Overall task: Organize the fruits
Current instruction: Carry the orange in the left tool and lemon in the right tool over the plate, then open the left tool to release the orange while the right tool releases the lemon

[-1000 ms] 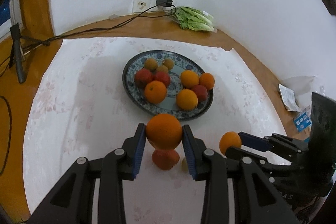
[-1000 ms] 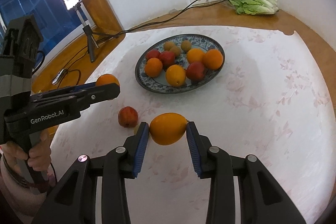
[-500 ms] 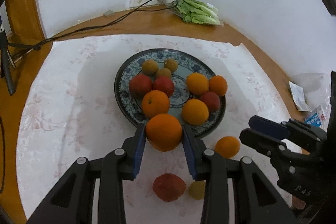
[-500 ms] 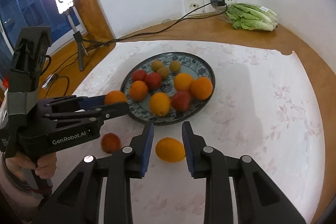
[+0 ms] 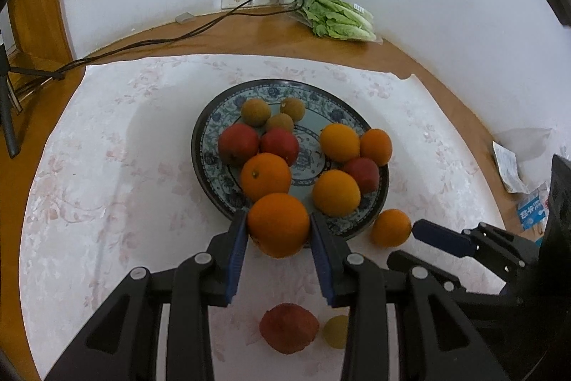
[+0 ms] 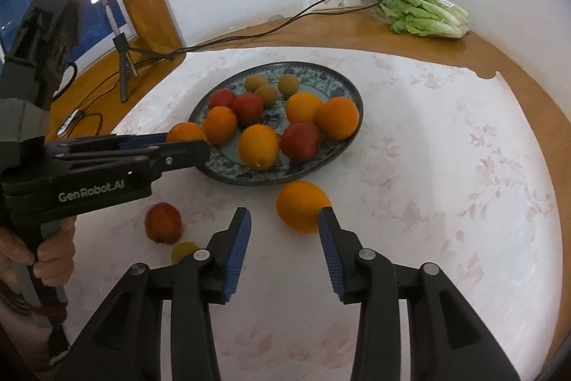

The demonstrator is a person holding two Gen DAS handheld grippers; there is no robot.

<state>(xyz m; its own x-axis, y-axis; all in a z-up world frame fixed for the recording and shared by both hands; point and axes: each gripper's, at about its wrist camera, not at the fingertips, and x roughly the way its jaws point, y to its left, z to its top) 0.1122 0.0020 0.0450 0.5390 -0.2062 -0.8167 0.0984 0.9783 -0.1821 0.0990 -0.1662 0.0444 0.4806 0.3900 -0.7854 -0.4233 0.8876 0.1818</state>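
My left gripper point(image 5: 278, 227) is shut on an orange point(image 5: 279, 224) and holds it over the near rim of the blue patterned plate point(image 5: 210, 127), which carries several oranges, red fruits and small brown fruits. In the right wrist view the held orange point(image 6: 185, 132) shows at the plate's point(image 6: 335, 152) left edge. My right gripper point(image 6: 283, 220) is open above the cloth, with a loose orange point(image 6: 301, 206) lying just ahead by its right finger. A red fruit point(image 6: 163, 222) and a small yellow fruit point(image 6: 183, 251) lie on the cloth to its left.
A white floral cloth point(image 6: 446, 166) covers the wooden table. Bagged lettuce point(image 6: 424, 15) lies at the back by a wall socket and cable. A tripod with a light point(image 6: 121, 59) stands at the left. Paper packets point(image 5: 514, 166) lie at the right table edge.
My right gripper has let go of its orange onto the cloth, opened and drawn back. My left gripper has carried its orange forward to the plate's near rim.
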